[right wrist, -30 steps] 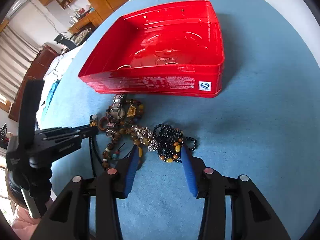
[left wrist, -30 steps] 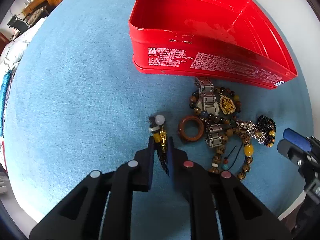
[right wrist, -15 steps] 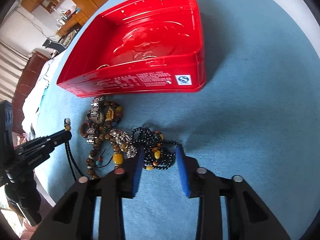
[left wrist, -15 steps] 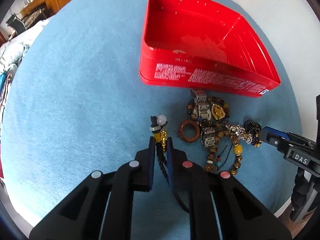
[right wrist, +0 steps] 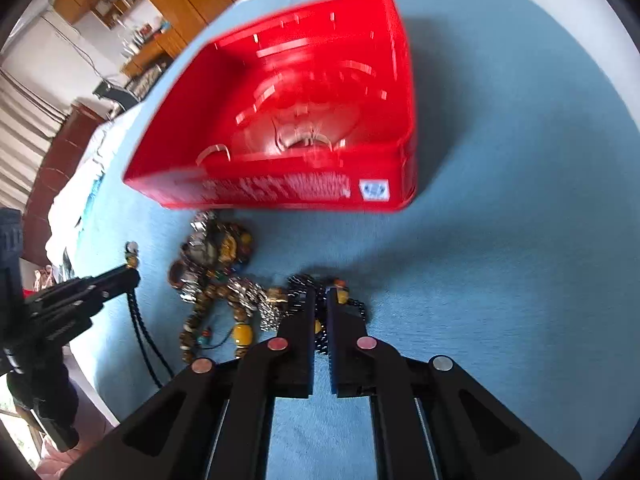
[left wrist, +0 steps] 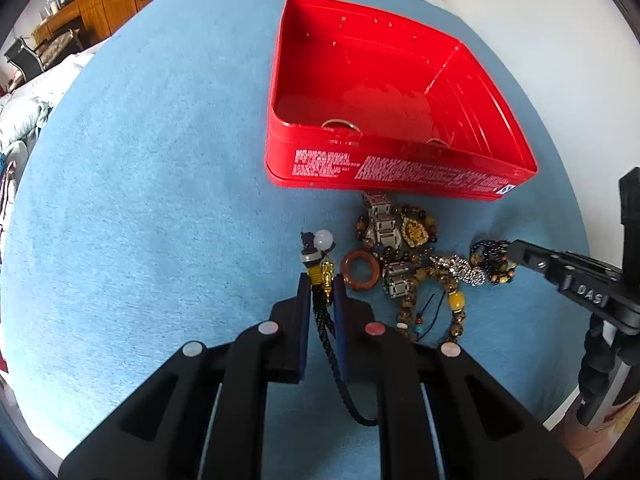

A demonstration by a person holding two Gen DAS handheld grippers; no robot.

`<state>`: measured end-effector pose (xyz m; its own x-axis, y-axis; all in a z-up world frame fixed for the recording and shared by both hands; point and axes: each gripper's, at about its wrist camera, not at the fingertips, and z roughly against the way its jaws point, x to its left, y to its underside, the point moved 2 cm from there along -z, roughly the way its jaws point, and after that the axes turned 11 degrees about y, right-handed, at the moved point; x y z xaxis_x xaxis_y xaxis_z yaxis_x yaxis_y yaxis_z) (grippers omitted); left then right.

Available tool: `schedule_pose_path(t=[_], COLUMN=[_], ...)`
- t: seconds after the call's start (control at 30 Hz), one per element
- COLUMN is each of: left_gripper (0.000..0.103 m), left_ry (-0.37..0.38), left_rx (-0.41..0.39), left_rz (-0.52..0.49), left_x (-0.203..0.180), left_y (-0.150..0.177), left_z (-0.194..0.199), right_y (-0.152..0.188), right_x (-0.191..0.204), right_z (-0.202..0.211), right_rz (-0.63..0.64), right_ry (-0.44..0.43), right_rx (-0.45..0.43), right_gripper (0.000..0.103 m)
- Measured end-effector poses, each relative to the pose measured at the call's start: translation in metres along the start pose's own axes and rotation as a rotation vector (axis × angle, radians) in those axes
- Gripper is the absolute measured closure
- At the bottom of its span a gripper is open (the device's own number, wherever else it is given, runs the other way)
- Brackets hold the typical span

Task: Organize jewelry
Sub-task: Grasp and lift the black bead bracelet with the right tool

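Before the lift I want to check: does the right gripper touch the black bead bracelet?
Touching. In the right wrist view the right gripper has its fingers nearly shut, with the black bead bracelet pinched in the narrow slot between them.

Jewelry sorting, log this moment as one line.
left hand-held gripper: shut on corded pendant | right hand-held gripper: shut on black bead bracelet | red tin: two rings inside

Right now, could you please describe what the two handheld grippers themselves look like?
Both grippers are matte black plastic with angular, hollowed linkage arms. The left gripper has blue pads lining its fingers, with round rivets on the arms: silver ones outside, a reddish one on the right. The right gripper has similar silver and reddish rivets; seen from the left camera, its side bears white "DAS" lettering. No cables or sleeves are visible.
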<state>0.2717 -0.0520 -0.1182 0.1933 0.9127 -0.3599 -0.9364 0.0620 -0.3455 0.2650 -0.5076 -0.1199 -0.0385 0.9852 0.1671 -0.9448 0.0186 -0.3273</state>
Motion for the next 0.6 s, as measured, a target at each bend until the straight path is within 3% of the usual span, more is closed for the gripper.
schedule_pose_path(t=[0.17,0.33,0.43,0.47,0.53,0.6], left_gripper=[0.094,0.094,0.094,0.094,0.094,0.094], left_ry=[0.005,0.010,0.010,0.009,0.009,0.011], left_rx=[-0.024,-0.026,-0.023,-0.023,-0.023,-0.023], left_rz=[-0.003,-0.008,-0.014,-0.015,-0.014,-0.012], left_x=[-0.008,-0.007,-0.009,-0.009,-0.010,-0.009], left_y=[0.001,0.006,0.008,0.009,0.009,0.009], left_z=[0.004,0.014,0.016,0.016,0.017,0.016], right_y=[-0.002,0.001,0.002,0.001,-0.001,-0.003], right_x=[-0.010,-0.013,-0.019,-0.021,-0.025,-0.026], right_z=[0.015,-0.007,-0.011,-0.010,-0.011,-0.015], right_rz=[-0.023,-0.037,-0.056,-0.059,-0.070,-0.071], right_ry=[0.062,0.054,0.074,0.080,0.102,0.105], right_rx=[-0.060,0.030,0.030,0.026,0.020,0.033], right_gripper=[0.098,0.095,0.082,0.071,0.061,0.059])
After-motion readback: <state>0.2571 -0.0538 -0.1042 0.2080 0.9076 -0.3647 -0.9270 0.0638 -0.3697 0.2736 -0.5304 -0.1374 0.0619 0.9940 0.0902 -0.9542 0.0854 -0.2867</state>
